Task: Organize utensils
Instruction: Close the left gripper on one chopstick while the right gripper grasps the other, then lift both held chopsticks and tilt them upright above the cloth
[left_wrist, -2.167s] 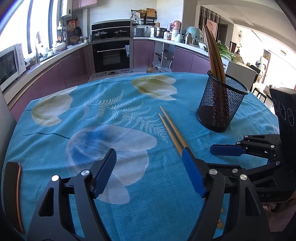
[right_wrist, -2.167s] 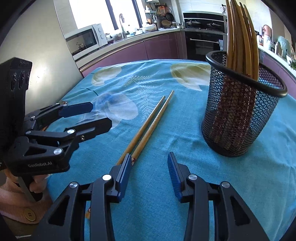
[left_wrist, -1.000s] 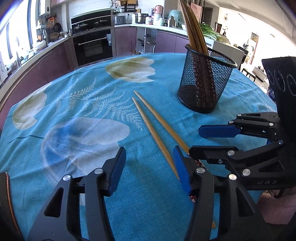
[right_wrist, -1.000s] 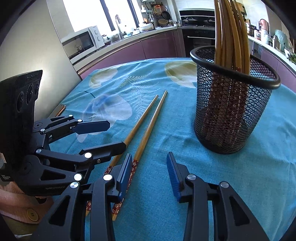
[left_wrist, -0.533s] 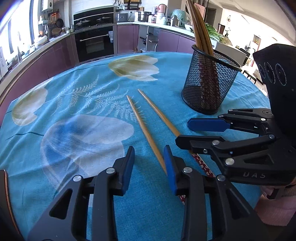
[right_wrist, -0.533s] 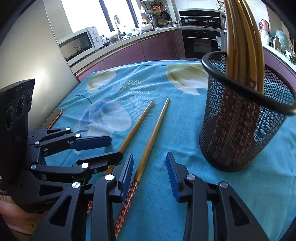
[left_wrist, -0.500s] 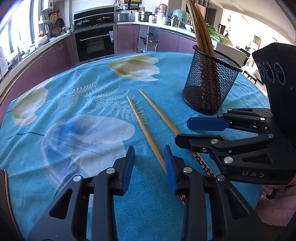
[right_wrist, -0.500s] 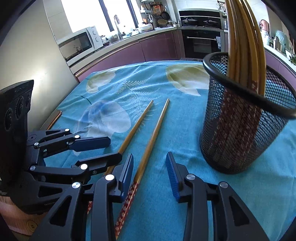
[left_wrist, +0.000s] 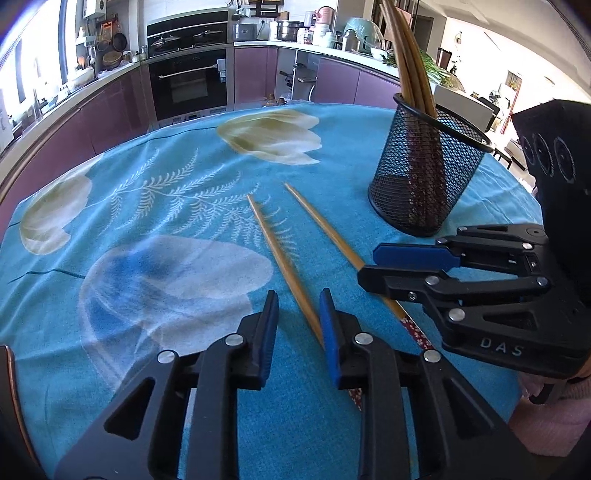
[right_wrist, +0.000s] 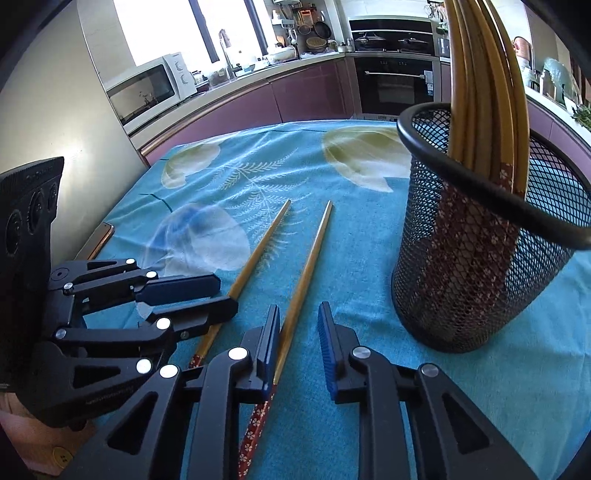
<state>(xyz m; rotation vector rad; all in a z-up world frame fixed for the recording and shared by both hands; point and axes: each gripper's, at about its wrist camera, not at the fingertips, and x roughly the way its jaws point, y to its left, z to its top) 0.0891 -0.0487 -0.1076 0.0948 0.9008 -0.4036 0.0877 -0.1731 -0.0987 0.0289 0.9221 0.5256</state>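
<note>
two chopsticks (left_wrist: 280, 258) | flat on cloth | near mesh holder (left_wrist: 424, 184)

two chopsticks (left_wrist: 280, 258) on tablecloth (left_wrist: 147, 206) (side by side) | mesh holder (left_wrist: 424, 177) right of them

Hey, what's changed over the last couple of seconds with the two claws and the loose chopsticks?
Both claws narrowed and came forward. The left claw now straddles the left chopstick; the right claw sits over the right chopstick. Neither has clamped yet. The two chopsticks drifted slightly apart at their tips. The mesh holder with its chopsticks stayed put on the tablecloth.
</note>
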